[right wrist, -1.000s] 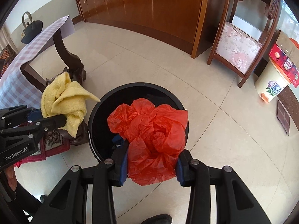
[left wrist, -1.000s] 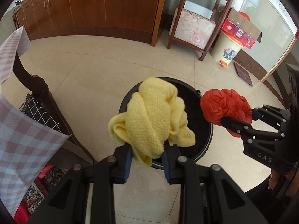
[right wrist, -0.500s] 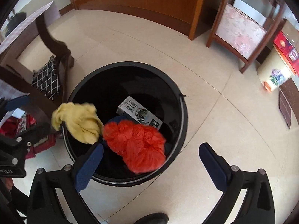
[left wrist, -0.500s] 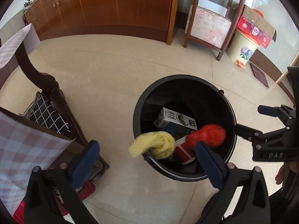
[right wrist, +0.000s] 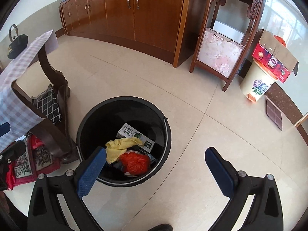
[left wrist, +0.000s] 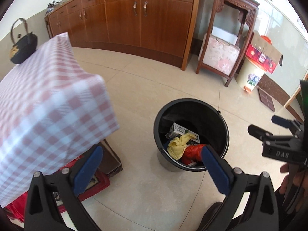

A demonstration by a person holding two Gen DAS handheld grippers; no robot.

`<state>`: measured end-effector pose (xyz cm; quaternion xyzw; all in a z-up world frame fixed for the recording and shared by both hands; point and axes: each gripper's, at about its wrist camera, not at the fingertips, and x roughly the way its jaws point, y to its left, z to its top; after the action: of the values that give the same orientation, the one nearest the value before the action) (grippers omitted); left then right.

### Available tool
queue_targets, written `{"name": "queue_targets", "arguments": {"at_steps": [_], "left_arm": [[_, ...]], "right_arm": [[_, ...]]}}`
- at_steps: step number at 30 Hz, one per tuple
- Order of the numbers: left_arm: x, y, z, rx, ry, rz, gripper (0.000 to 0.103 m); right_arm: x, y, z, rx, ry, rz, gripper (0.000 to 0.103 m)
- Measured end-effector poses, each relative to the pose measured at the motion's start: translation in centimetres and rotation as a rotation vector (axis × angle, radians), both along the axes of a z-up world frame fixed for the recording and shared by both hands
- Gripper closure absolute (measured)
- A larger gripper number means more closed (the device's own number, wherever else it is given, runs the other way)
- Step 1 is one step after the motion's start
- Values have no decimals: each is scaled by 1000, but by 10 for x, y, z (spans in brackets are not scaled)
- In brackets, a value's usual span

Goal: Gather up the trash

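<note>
A black round bin [left wrist: 224,121] [right wrist: 167,132] stands on the tiled floor. Inside it lie a yellow knitted cloth [left wrist: 178,144] [right wrist: 120,147], a crumpled red plastic bag [left wrist: 193,151] [right wrist: 135,162] and a white-green carton [left wrist: 178,130] [right wrist: 134,133]. My left gripper [left wrist: 152,154] is open and empty, above and in front of the bin. My right gripper [right wrist: 156,157] is open and empty, above the bin's near right rim; it also shows at the right of the left wrist view [left wrist: 269,127].
A table with a pink checked cloth [left wrist: 44,100] [right wrist: 17,80] stands left of the bin, with a black kettle [left wrist: 22,46] on it. A wooden cabinet [left wrist: 146,15], a carved stand with a cushion [right wrist: 221,52] and a flowered pail with a red box [right wrist: 261,80] stand behind.
Both grippers opened over the bin and let go. The yellow cloth and the red bag fell into the bin and lie there. Both grippers then rose and drew back.
</note>
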<state>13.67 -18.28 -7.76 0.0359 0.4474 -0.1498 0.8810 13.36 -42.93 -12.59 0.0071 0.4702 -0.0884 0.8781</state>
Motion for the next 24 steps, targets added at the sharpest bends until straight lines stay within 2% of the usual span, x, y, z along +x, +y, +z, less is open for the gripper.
{"name": "queue_targets", "arguments": {"at_steps": [5,13,19,24], "left_arm": [[-22,14,31,5,-64,24,0],[-62,36,81,6,-192,54,0],[-93,63,114,2,-274,106,0],[-113,93,134,-17,-324,177,0]], "right_arm": [[-37,33,37,36,-27,30,0],[-90,79,97,-30,-122,20,0],[-126,113,144,-93,-231,1,0],[-140,136,180,-95,-339,-7,0]]}}
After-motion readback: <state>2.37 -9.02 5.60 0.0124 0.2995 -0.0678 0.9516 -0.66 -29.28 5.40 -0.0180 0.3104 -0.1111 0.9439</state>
